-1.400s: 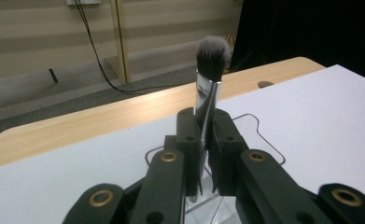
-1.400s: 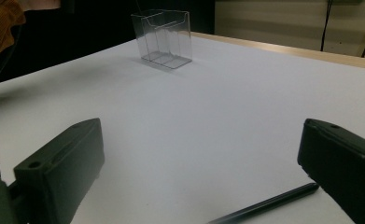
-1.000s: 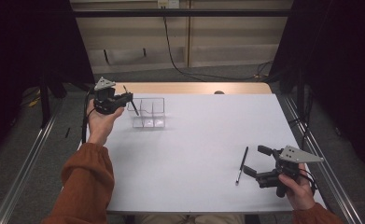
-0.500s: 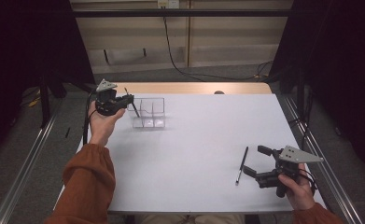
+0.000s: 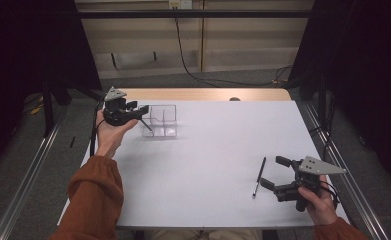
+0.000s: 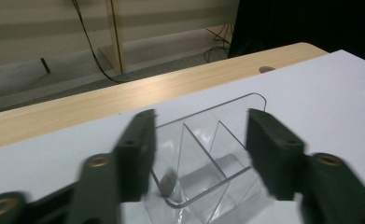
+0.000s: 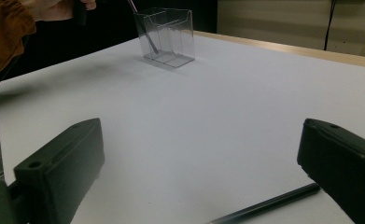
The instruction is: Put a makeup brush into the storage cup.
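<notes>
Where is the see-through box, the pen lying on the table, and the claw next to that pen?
see-through box (image 5: 164,121), high view, on its front wall.
pen (image 5: 258,177), high view, on the middle of its barrel.
right claw (image 5: 272,172), high view, midway between its two fingertips.

White-topped table (image 5: 218,150), wooden far edge; pale panelled wall (image 5: 243,45); grey floor (image 5: 28,150).

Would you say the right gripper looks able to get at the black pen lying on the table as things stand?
Probably yes: the right gripper stands open right beside the pen, nothing lies between them, and the table around is bare.
</notes>
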`<state>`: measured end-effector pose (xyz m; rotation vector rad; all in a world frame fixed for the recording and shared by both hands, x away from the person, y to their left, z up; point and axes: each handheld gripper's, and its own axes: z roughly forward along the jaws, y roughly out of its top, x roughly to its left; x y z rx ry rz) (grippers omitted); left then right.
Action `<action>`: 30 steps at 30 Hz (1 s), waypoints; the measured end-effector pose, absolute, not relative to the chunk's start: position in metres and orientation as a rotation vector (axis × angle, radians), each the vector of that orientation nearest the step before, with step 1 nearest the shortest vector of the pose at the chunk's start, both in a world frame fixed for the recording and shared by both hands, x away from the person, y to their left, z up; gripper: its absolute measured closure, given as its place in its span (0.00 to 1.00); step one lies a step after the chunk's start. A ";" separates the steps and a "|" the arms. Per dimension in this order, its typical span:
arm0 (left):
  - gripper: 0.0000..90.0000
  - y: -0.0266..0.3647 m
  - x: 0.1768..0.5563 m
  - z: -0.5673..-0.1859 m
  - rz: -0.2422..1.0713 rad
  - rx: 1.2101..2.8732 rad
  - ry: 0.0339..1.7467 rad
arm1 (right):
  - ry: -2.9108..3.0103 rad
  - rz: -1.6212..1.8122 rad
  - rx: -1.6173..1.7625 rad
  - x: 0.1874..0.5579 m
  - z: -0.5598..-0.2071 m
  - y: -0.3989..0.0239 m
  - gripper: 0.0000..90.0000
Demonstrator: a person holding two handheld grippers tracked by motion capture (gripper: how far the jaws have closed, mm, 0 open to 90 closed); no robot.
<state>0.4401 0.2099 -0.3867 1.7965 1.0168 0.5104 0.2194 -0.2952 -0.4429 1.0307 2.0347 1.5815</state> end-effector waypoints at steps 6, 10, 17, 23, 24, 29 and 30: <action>0.16 0.211 0.440 -0.387 0.523 1.774 1.030 | 2.035 1.582 1.032 0.219 -0.443 -0.295 0.00; 0.11 0.212 0.440 -0.387 0.517 1.768 1.025 | 2.029 1.582 1.028 0.219 -0.443 -0.296 0.00; 0.04 0.217 0.436 -0.385 0.498 1.755 1.007 | 2.024 1.582 1.032 0.220 -0.443 -0.296 0.00; 0.03 0.223 0.427 -0.384 0.505 1.731 0.997 | 2.020 1.580 1.039 0.220 -0.443 -0.296 0.00; 0.03 0.224 0.426 -0.384 0.508 1.733 0.994 | 2.019 1.580 1.039 0.220 -0.443 -0.296 0.00; 0.04 0.227 0.418 -0.378 0.521 1.726 0.969 | 2.010 1.580 1.051 0.220 -0.443 -0.296 0.00; 0.04 0.228 0.416 -0.377 0.528 1.726 0.962 | 2.007 1.574 1.052 0.220 -0.443 -0.296 0.00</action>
